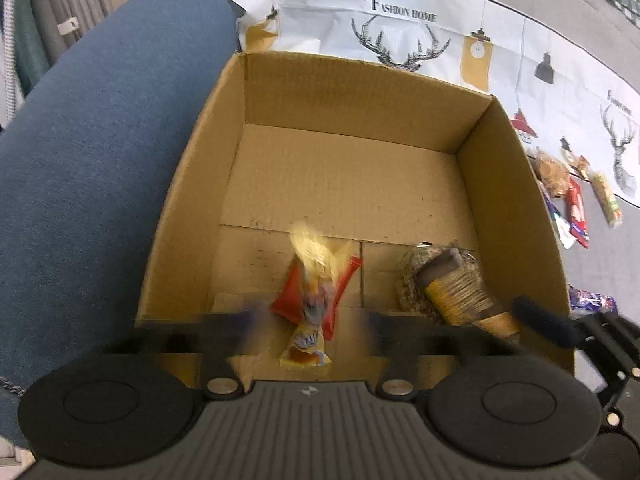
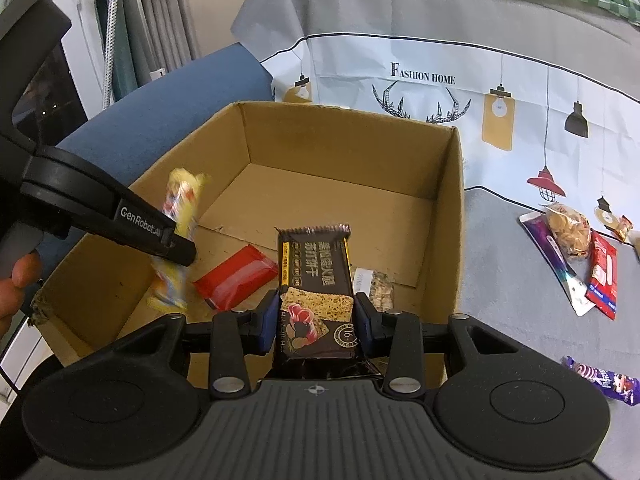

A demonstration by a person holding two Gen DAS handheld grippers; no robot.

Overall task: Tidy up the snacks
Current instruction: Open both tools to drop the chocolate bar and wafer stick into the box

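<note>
An open cardboard box [image 1: 352, 92] [image 2: 456, 208] stands on the table. My left gripper [image 1: 310, 322] is open over its near side, and a yellow snack packet [image 1: 308, 280] [image 2: 180, 232], blurred, is between the spread fingers above a red packet [image 1: 288, 296] [image 2: 234, 276] on the box floor. My right gripper [image 2: 316, 316] is shut on a dark cracker packet [image 2: 316, 284] [image 1: 456, 292], held over the box's near right part. A small grain bar [image 2: 380, 290] lies on the box floor.
Several loose snacks [image 2: 576, 248] [image 1: 568, 196] lie on the grey cloth right of the box, with a purple packet [image 2: 604, 380] nearer. A blue chair back [image 1: 88, 152] is left of the box. A printed cloth [image 2: 420, 76] covers the table behind.
</note>
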